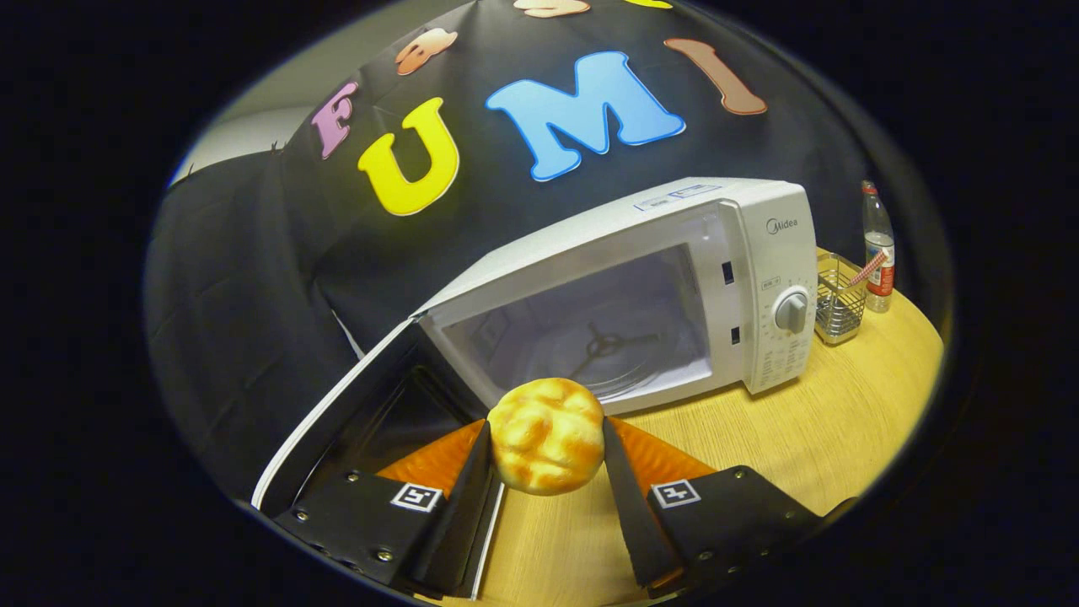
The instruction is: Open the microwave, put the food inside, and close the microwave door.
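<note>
Square coded markers and small screws on the gripper housings

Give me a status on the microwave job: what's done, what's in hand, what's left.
Done: the microwave stands open, its door swung wide. In hand: the hand-held gripper is shut on the bun, held in front of the cavity, outside it. Left: set the bun on the glass tray inside, release, back out, close the door.

The hand-held gripper is hanging just in front of the microwave, pointing into its open cavity, both fingers pressing on the bun gripped between them.
</note>
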{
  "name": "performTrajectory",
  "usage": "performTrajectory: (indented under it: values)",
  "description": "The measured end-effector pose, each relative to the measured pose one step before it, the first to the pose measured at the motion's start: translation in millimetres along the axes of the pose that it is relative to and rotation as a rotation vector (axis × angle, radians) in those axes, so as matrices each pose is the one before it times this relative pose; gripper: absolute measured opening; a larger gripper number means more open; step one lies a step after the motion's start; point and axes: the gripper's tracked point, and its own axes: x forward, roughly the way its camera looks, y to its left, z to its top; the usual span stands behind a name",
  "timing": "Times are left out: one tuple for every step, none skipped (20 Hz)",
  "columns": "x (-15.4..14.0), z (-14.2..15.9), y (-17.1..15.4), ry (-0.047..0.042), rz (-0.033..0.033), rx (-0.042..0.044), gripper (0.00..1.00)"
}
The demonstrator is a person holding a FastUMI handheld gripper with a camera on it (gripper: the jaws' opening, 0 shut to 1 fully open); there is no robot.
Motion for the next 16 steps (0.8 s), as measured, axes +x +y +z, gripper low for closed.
performTrajectory:
  values:
    - [9.42,3.61,-3.00,-0.02030,-0.00344,0.01115,0.75]
    - [9.59,3.02,-2.32,-0.02009,-0.00379,0.00410,0.75]
    - [9.12,1.56,-2.72,-0.01709,-0.00562,-0.00128,0.75]
    - [8.68,0.78,-2.16,-0.01440,-0.00250,-0.00011,0.75]
    - [8.21,-0.71,-0.62,-0.00846,-0.00032,0.00528,0.75]
    - [8.23,-1.33,0.30,-0.00741,-0.00114,0.00895,0.75]
    - [8.71,-0.22,0.09,-0.00652,-0.00265,0.01217,0.75]
    - [8.94,-0.97,0.02,-0.00723,-0.00139,0.01552,0.75]
    - [8.69,-1.35,-0.01,-0.00802,-0.00293,0.01508,0.75]
    - [8.49,1.01,-0.56,-0.01282,-0.00594,0.01324,0.75]
    - [5.81,0.33,-2.54,-0.01234,-0.01286,0.00834,0.75]
    - [5.30,0.96,-2.03,-0.01468,-0.01200,0.00658,0.75]
    - [5.76,-0.58,-1.30,-0.01119,-0.00893,0.00877,0.75]
    - [5.74,0.36,-2.32,-0.00975,-0.00951,0.00812,0.75]
    - [5.78,-0.46,-2.93,-0.00661,-0.01342,0.01074,0.75]
    - [6.55,0.19,-4.42,-0.00329,-0.01367,0.01481,0.75]
